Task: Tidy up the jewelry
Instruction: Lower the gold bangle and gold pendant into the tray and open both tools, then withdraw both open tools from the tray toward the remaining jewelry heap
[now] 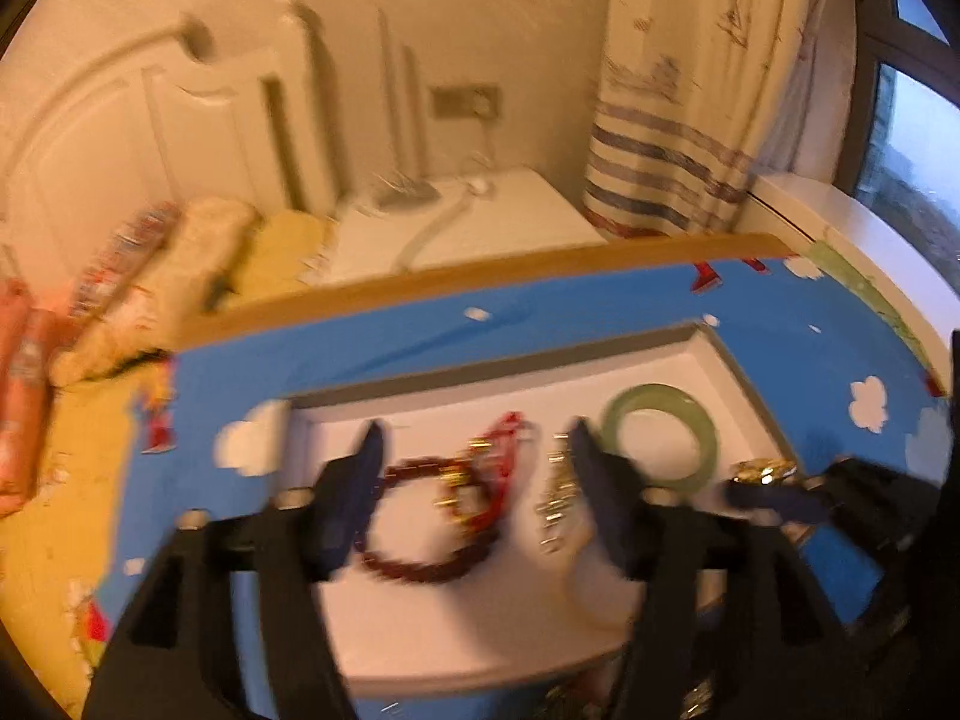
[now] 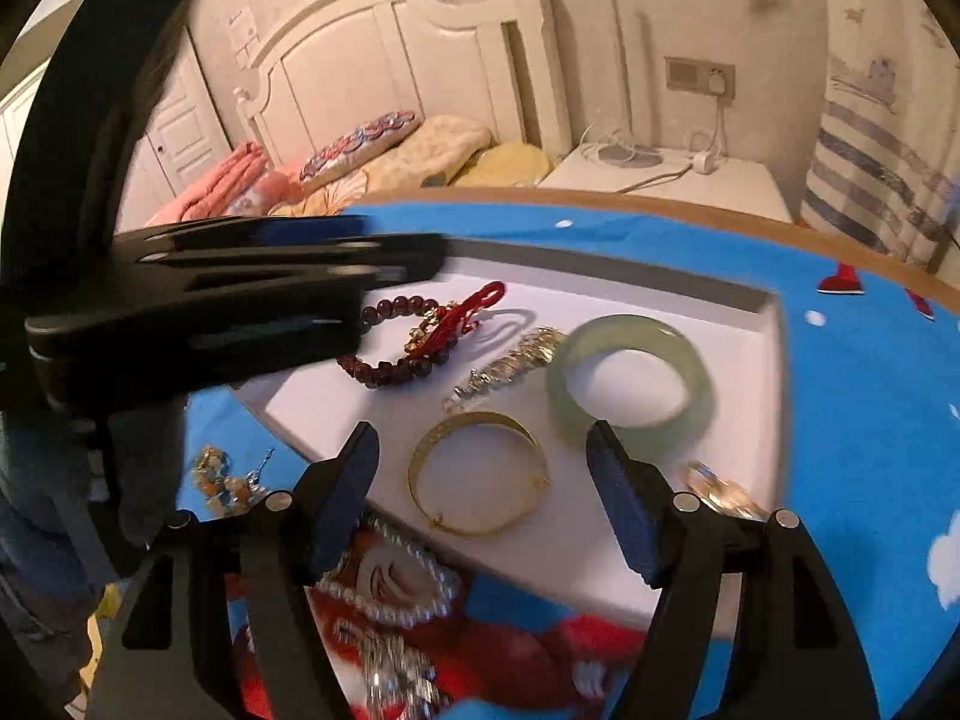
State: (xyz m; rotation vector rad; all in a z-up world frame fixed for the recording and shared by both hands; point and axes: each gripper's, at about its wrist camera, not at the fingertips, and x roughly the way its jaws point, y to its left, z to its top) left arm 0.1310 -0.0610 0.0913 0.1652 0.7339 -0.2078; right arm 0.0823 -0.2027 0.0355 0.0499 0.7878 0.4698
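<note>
A white tray [image 2: 744, 468] lies on a blue cartoon cloth. In it are a dark red bead bracelet [image 2: 396, 363] with a red tassel, a gold chain [image 2: 510, 363], a green jade bangle [image 2: 630, 387] and a gold bangle [image 2: 480, 474]. My right gripper [image 2: 483, 492] is open, just above the gold bangle, holding nothing. My left gripper [image 1: 474, 492] is open over the bead bracelet [image 1: 420, 516], with the chain [image 1: 555, 501] and jade bangle [image 1: 660, 444] to its right. The left gripper also shows from the side in the right wrist view [image 2: 384, 264].
Loose jewelry lies on the cloth outside the tray: amber beads [image 2: 219, 480], a pearl string [image 2: 390, 594] and a gold piece [image 2: 720, 495]. A wooden table edge [image 2: 600, 198] runs behind. A bed, a white nightstand [image 2: 660, 180] and a curtain stand beyond.
</note>
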